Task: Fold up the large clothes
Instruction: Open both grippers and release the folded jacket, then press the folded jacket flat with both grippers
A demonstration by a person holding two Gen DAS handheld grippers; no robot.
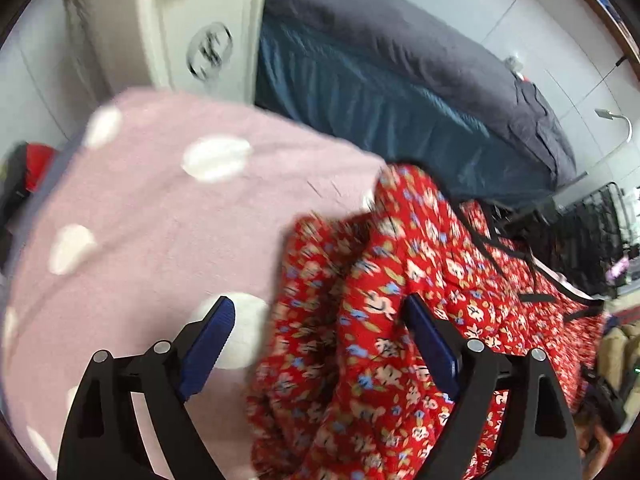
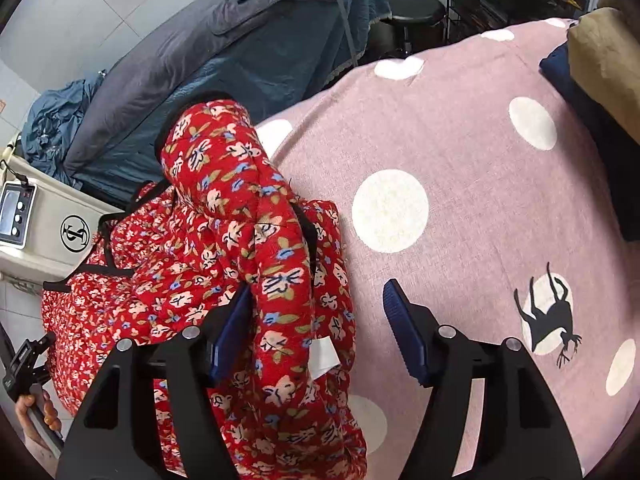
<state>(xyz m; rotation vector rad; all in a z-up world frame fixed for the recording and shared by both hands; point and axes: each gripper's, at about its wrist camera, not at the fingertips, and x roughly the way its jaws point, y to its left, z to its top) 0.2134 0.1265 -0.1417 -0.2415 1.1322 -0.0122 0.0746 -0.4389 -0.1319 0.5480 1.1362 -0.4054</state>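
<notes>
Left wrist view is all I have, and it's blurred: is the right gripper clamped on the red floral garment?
Observer: No. The right gripper stands open; a padded fold of the red floral garment lies between its fingers, against the left pad and clear of the other.
Operator: Anything on the pink spread near it?
Observer: A black animal silhouette is printed on one white dot of the polka-dot spread, just right of the fingers.
Operator: Other laundry around?
Observer: Tan fabric over something navy sits at the spread's far right edge.
</notes>
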